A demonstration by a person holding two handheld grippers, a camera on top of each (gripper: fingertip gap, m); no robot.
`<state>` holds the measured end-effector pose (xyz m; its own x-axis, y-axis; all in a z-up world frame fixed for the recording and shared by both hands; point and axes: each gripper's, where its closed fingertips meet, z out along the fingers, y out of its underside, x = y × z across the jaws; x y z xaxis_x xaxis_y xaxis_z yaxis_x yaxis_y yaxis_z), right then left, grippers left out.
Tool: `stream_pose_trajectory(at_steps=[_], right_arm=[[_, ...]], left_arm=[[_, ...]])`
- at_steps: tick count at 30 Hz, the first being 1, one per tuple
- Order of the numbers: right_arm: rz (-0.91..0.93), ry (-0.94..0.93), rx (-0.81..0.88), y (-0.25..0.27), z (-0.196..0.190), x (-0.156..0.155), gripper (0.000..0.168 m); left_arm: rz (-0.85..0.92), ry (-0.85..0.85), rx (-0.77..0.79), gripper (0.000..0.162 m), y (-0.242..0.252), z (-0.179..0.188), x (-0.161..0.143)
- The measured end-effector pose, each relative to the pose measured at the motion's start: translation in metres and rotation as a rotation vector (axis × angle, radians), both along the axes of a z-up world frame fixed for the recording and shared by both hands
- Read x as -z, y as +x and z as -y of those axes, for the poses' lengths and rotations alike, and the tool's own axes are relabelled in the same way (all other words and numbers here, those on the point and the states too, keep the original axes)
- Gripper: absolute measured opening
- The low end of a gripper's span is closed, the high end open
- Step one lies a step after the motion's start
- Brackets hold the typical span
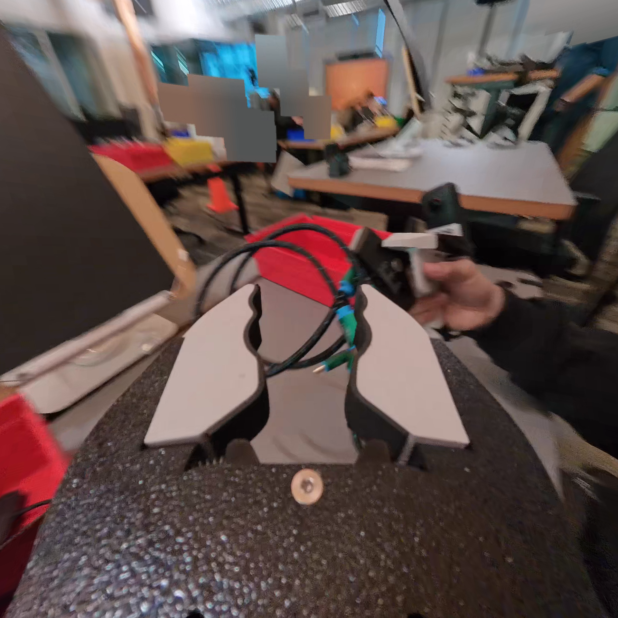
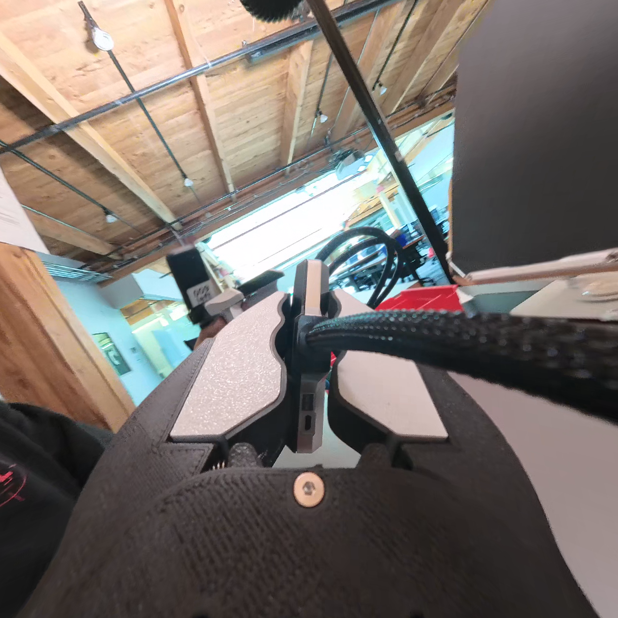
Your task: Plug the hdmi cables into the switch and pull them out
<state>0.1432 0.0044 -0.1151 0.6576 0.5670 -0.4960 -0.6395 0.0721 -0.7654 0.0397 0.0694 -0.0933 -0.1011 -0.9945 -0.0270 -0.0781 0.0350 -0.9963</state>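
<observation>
My right gripper (image 2: 309,301) is shut on the switch (image 2: 311,418), a slim grey and black box held on edge and tilted up toward the ceiling. A thick braided black cable (image 2: 468,347) is plugged into its side and runs off right. Thin black cables (image 2: 374,240) loop beyond it. In the left wrist view, a hand holds the right gripper (image 1: 398,261) with the switch (image 1: 374,254) at upper right. Thin black cables (image 1: 234,264) with green and blue plugs (image 1: 346,322) hang from it between my fingers. My left gripper (image 1: 309,294) is open around them; one plug (image 1: 334,364) dangles free.
A red bin (image 1: 294,264) sits just behind the cables and also shows in the right wrist view (image 2: 424,297). A dark panel (image 1: 50,234) stands at left, with a flat grey device (image 1: 100,351) below it. A grey table (image 1: 468,174) and an orange cone (image 1: 219,197) lie farther back.
</observation>
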Motion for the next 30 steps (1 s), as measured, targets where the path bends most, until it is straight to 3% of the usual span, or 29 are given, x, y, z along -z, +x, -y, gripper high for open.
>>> stream_pose_trajectory(at_steps=[3,7,13,17,21,26,30], right_arm=[[0.035,0.080,0.138,0.020,0.024,-0.032,0.022],[0.214,0.145,0.533,0.071,0.071,-0.078,0.022],[0.676,-0.122,1.078,0.191,0.090,-0.092,0.022],[0.897,-0.332,1.117,0.258,0.067,-0.069,0.022],[0.982,-0.484,0.966,0.288,0.030,-0.033,0.022],[0.765,-0.564,0.686,0.288,-0.013,-0.004,0.022],[0.675,-0.851,0.634,0.306,-0.022,0.032,0.025]], left_arm=[[0.140,0.072,-0.129,0.053,-0.023,-0.018,-0.001],[0.072,0.054,-0.109,0.053,-0.039,-0.025,0.043],[0.023,-0.018,-0.104,0.047,-0.039,-0.037,0.081],[-0.036,-0.015,-0.064,0.047,-0.033,-0.032,0.097],[-0.100,0.035,-0.033,0.047,-0.031,-0.027,0.110],[-0.199,0.065,0.046,0.046,-0.030,-0.015,0.128],[-0.295,0.131,0.095,0.047,-0.032,-0.006,0.142]])
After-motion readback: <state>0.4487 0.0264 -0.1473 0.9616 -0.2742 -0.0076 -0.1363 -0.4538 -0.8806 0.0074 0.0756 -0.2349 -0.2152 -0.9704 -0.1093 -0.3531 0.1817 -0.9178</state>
